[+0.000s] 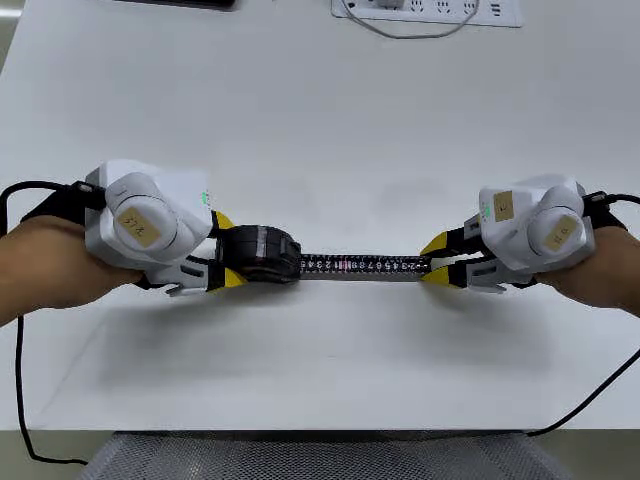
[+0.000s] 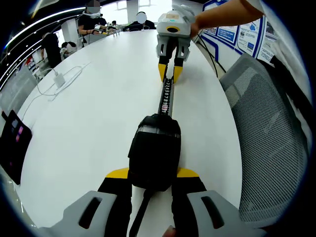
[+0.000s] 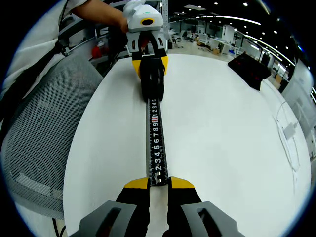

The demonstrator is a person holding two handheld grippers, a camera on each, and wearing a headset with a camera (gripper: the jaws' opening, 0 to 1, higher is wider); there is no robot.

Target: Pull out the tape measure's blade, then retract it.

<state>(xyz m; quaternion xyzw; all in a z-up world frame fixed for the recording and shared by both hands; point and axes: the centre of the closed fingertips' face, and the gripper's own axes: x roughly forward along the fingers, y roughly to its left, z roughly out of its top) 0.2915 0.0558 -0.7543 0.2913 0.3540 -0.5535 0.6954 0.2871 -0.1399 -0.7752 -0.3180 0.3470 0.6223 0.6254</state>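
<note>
Black, rounded tape measure [image 1: 262,252] held stretched out over the white counter [image 1: 320,130].
The case is clamped in the left tongs [image 1: 228,250], near the counter's front edge. The dark, numbered blade [image 1: 360,265] is stretched straight to the right, and its tip is pinched by the closed right tongs [image 1: 437,260]. A white power strip [image 1: 480,12] is seen at the far edge, a grey mesh chair [image 1: 320,455] below the near one.
</note>
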